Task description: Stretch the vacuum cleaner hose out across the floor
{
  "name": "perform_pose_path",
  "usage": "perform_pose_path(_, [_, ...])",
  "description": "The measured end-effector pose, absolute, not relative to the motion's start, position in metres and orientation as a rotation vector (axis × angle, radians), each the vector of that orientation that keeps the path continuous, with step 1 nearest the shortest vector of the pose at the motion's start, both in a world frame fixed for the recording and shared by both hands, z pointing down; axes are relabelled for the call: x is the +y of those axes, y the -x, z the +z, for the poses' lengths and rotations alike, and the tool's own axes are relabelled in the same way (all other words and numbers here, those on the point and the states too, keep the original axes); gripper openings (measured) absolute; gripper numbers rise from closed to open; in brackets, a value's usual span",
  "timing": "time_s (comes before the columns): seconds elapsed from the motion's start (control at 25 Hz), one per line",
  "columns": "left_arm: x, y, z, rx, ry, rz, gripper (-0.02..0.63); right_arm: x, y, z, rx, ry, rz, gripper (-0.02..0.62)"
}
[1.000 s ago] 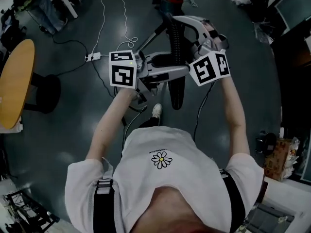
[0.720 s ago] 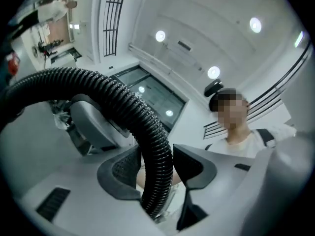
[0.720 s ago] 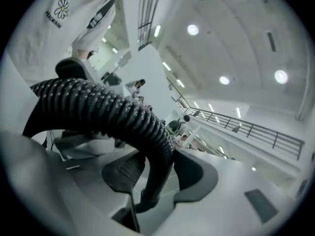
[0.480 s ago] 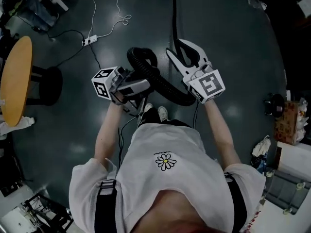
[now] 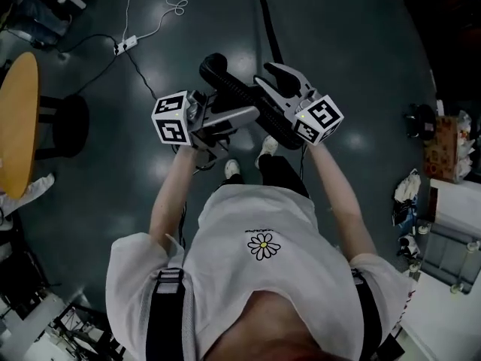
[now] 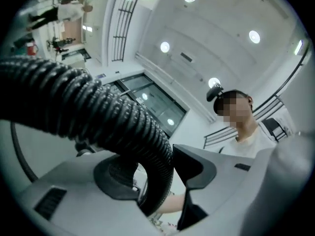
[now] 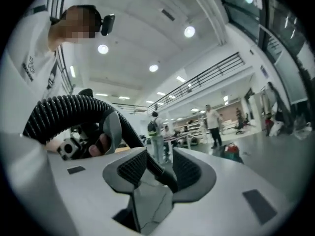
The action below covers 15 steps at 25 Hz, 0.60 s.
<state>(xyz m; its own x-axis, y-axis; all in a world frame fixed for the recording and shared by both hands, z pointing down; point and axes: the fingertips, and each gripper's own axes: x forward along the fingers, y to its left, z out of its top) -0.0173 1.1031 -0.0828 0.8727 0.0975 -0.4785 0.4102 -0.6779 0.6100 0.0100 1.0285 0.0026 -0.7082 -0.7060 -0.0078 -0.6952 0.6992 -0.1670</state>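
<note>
**Hose** (image 5: 242, 93): black, ribbed. Held off the floor (image 5: 361, 51) in front of the person, at about waist level in the head view. One bend loops up and left, just beyond the left gripper. From there the hose runs down and right under the right gripper. A thinner-looking stretch leads away across the floor to the top edge of the picture.

**Left gripper** (image 5: 252, 113): points right, cube towards the person's left. The jaws are partly closed and have just eased open a little. The hose drops between the pads and fills the gap, touching both.

**Right gripper** (image 5: 264, 75): points up and left in the head view, cube nearest the person. The jaws are partly closed and have just been closing. The hose arcs in from the left gripper's side and sits deep between the ribbed pads, gripped.

**Person**: white shirt (image 5: 255, 228) with a daisy print. Both forearms are stretched forward. Two pale shoes (image 5: 232, 169) stand on the floor below the grippers.

**Surroundings**: the floor is dark grey and glossy. A round wooden table (image 5: 19, 126) stands at the left edge. A white power strip (image 5: 120, 47) and a white cable (image 5: 169, 7) lie at upper left, well apart from the hose. An orange box (image 5: 445, 138) and clutter sit at the right edge. In the right gripper view, several people (image 7: 212, 124) stand far off in a bright hall.
</note>
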Motion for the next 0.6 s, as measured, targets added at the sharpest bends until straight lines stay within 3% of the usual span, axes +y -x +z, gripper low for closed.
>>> perform_pose_path(0.2, [1.054,-0.007,-0.065,0.092,-2.065,-0.680,0.227,1.019,-0.043,-0.005,2.606,1.538,0.071,0.173])
perform_pose_path(0.36, [1.034,-0.042,-0.053,0.107,-2.011,-0.710,0.211,1.017,-0.049,0.050,2.791,1.295,-0.321,0.160])
perform_pose_path(0.6, [1.027,-0.092,-0.070,0.216,-2.152,-0.734,0.153,0.990,-0.150,0.119,2.945,1.160,-0.591,0.161])
